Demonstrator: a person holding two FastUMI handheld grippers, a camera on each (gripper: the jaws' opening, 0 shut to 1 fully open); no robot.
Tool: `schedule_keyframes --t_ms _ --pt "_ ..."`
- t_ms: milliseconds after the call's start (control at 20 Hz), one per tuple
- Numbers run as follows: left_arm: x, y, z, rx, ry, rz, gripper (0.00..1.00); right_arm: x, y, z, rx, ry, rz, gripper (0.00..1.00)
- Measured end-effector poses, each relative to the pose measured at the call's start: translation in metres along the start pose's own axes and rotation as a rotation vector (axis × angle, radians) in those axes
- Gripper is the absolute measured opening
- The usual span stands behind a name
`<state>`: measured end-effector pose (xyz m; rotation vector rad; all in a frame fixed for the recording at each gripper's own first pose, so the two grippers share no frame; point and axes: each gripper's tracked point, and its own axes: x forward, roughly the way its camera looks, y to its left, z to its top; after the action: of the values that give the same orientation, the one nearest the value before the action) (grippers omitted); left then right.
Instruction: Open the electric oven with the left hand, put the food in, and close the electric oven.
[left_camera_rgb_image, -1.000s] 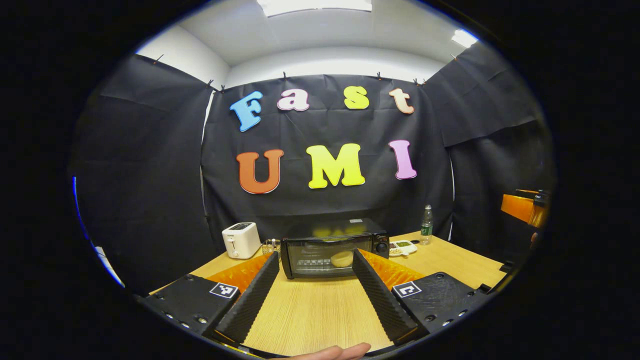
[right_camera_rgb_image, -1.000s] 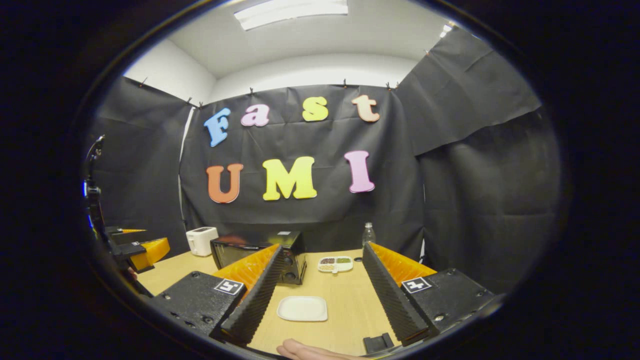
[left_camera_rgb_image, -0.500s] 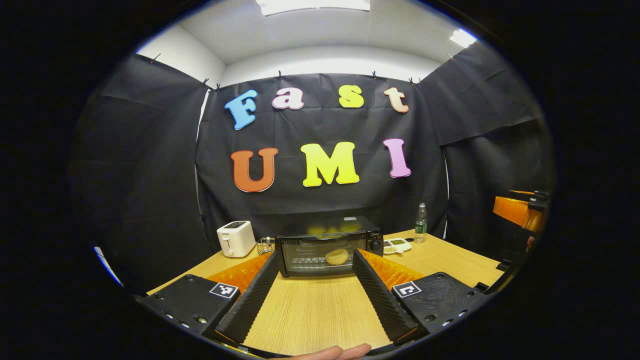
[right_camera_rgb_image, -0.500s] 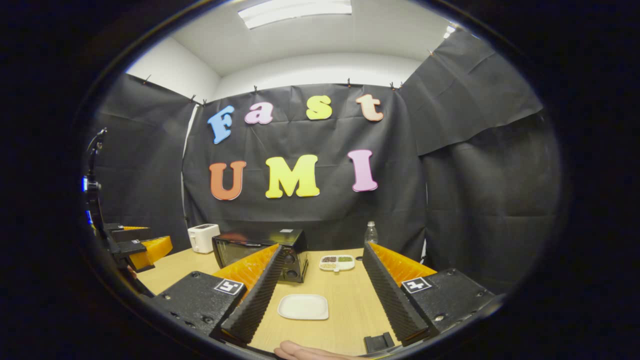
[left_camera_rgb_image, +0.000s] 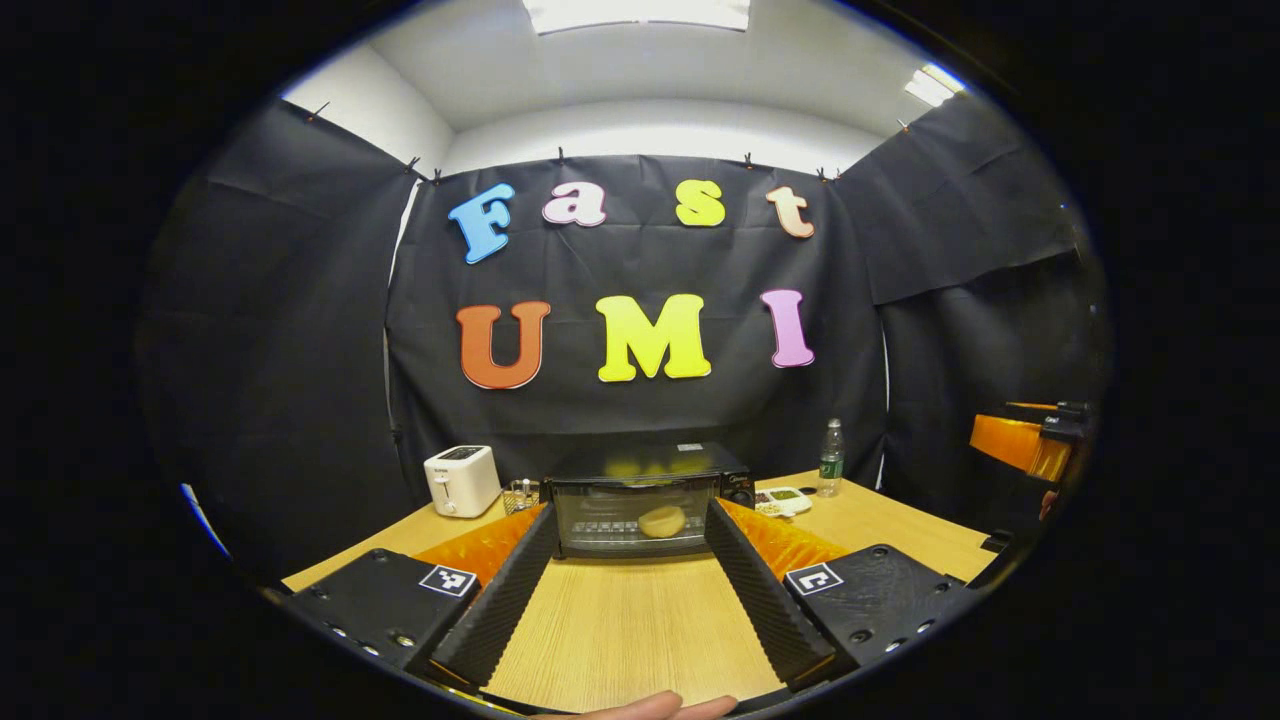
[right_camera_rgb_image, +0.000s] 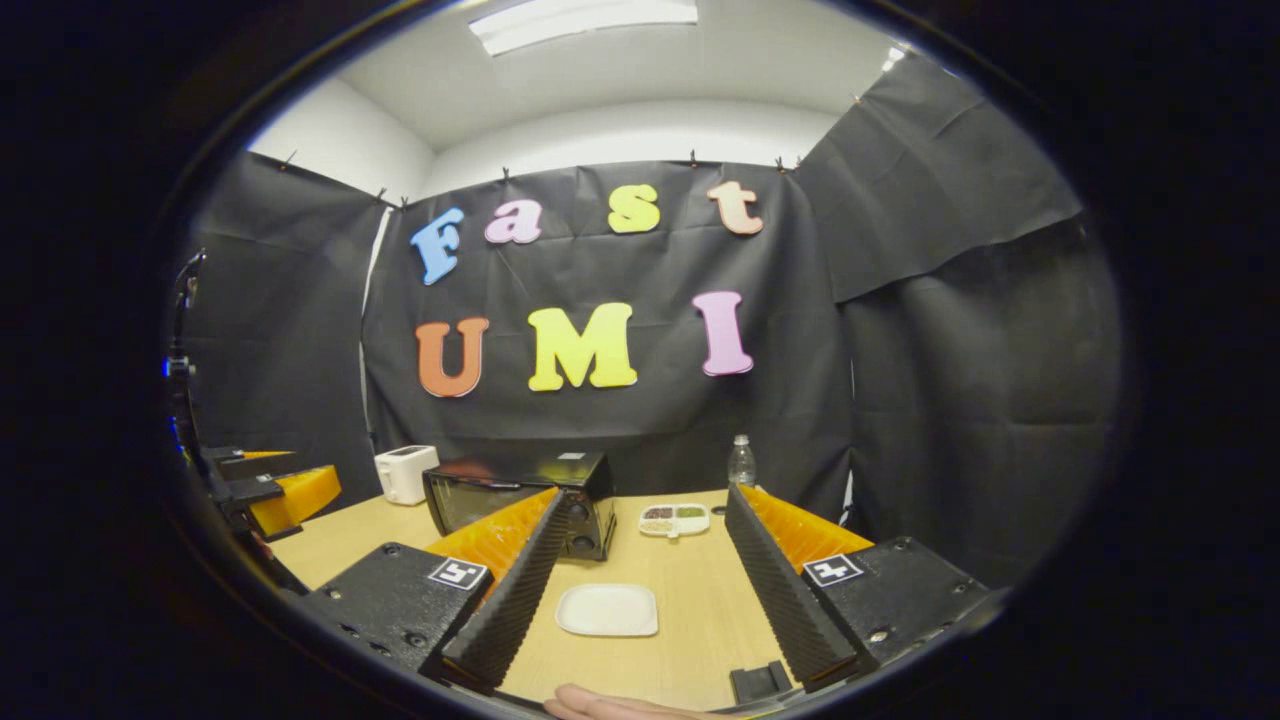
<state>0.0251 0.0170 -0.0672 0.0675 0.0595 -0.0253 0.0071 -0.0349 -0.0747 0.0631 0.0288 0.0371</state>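
Since the earlier frame: both grippers have drawn back from the table's far end; in the left gripper view the oven sits smaller and farther off than 1 second ago.
Electric oven (left_camera_rgb_image: 640, 500): black, door closed, standing at the far end of the wooden table (left_camera_rgb_image: 620, 630), straight ahead between the left gripper's 2 fingers.
Food (left_camera_rgb_image: 661, 521): 1 pale round piece, seen through the glass door, resting on the rack inside the oven.
Left gripper (left_camera_rgb_image: 628, 590): fingers spread wide, nothing between them but bare tabletop; well apart from the oven.
Right gripper (right_camera_rgb_image: 640, 600): fingers spread wide, gripping nothing, held above the table.
White plate (right_camera_rgb_image: 607, 610): empty, lying on the table between the right gripper's fingers, near the oven's knob side.
Toaster (left_camera_rgb_image: 461, 480): white, to the left of the oven by the cloth wall.
Snack dish (right_camera_rgb_image: 674, 519): white, divided, with small dark and green fillings, to the right of the oven.
Bottle (left_camera_rgb_image: 828, 471): clear plastic, upright at the back right of the table.
Hand (right_camera_rgb_image: 600, 703): a fingertip edge shows at the bottom of each view.
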Motion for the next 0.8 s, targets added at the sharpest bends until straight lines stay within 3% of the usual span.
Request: schedule_keyframes --t_ms 800 --pt "-0.0084 -0.0030 0.0017 0.006 0.002 0.003 0.96 0.0005 -0.0025 -0.0071 0.015 0.020 -0.002 0.96"
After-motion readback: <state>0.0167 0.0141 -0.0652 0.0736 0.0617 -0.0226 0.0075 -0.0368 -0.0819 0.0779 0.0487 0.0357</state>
